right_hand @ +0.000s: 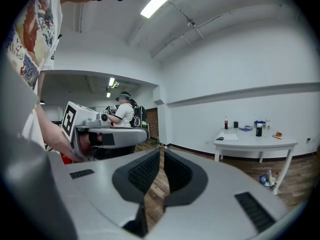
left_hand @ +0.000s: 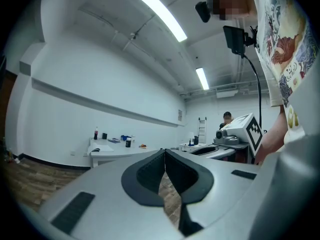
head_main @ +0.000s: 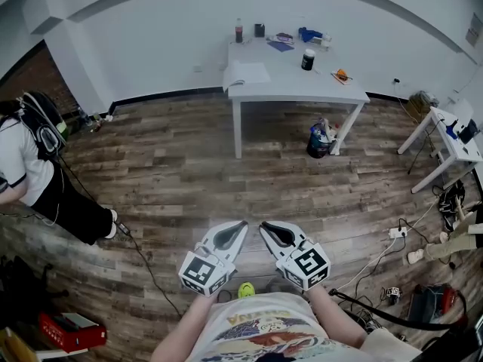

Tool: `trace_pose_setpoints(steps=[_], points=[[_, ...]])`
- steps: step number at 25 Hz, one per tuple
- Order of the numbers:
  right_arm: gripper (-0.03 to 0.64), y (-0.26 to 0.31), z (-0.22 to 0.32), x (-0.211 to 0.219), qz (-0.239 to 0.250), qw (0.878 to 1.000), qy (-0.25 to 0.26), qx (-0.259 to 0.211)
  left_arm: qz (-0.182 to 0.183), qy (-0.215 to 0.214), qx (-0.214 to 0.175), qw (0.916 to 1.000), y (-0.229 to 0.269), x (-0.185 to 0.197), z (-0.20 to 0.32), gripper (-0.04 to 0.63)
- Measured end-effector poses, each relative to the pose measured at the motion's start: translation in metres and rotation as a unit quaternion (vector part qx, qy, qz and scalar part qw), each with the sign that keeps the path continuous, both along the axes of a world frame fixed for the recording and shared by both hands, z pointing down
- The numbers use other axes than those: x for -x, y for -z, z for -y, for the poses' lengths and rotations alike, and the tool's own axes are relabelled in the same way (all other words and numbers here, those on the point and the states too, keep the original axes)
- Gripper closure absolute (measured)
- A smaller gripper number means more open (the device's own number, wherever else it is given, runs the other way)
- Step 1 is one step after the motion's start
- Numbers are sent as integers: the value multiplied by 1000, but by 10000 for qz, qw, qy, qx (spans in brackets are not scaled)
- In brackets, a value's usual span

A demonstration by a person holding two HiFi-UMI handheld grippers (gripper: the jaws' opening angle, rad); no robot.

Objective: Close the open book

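Clenched and empty, the left tongs [head_main: 238, 225] and right tongs [head_main: 266, 227] are held side by side at the lower middle of the head view. Their tips are near each other but not touching, and each gripper view shows only floorboards in the gap beneath the shut pads. Below them lies the wooden floor [head_main: 189, 172], with cables trailing along the lower right. A red box [head_main: 72, 331] sits in the lower left corner. At the left edge stands another person [head_main: 30, 168] in a white top and dark trousers, wearing a backpack. Further up the frame, well apart from both tongs, a white tabletop [head_main: 294, 87] stands against the white wall. The open book [head_main: 245, 72] lies flat on its left end, pages up and untouched. Behind the book stand a cola bottle [head_main: 238, 30] and a dark cup [head_main: 259, 29], and to its right a black jar [head_main: 308, 59]. A bag [head_main: 320, 139] rests on the floor under the tabletop's right side.
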State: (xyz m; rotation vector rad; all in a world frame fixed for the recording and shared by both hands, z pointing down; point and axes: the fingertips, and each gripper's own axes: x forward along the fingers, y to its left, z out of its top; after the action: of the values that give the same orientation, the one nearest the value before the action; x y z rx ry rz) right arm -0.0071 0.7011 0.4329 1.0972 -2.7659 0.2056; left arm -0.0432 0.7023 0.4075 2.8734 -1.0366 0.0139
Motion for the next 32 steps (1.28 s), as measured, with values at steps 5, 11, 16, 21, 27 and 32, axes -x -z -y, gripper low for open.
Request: trace_pose_setpoints(steps=[5, 11, 16, 21, 27, 32], points=[[578, -2, 8, -4, 148, 9998, -10, 131, -40, 10, 61, 10000, -4, -2, 9, 583], [578, -10, 40, -24, 100, 9997, -15, 218, -70, 124, 227, 9996, -14, -12, 37, 583], [578, -12, 80, -33, 84, 9997, 42, 244, -41, 182, 262, 9995, -13, -24, 72, 583], [578, -13, 125, -49, 53, 9995, 162, 255, 49, 367, 182, 9991, -13, -36, 118, 583], [578, -19, 174, -70, 91, 9987, 350, 363, 76, 474, 320, 9983, -17, -56, 167, 583], [578, -20, 211, -79, 123, 9974, 588, 386, 112, 676, 361, 9970, -19, -66, 201, 583]])
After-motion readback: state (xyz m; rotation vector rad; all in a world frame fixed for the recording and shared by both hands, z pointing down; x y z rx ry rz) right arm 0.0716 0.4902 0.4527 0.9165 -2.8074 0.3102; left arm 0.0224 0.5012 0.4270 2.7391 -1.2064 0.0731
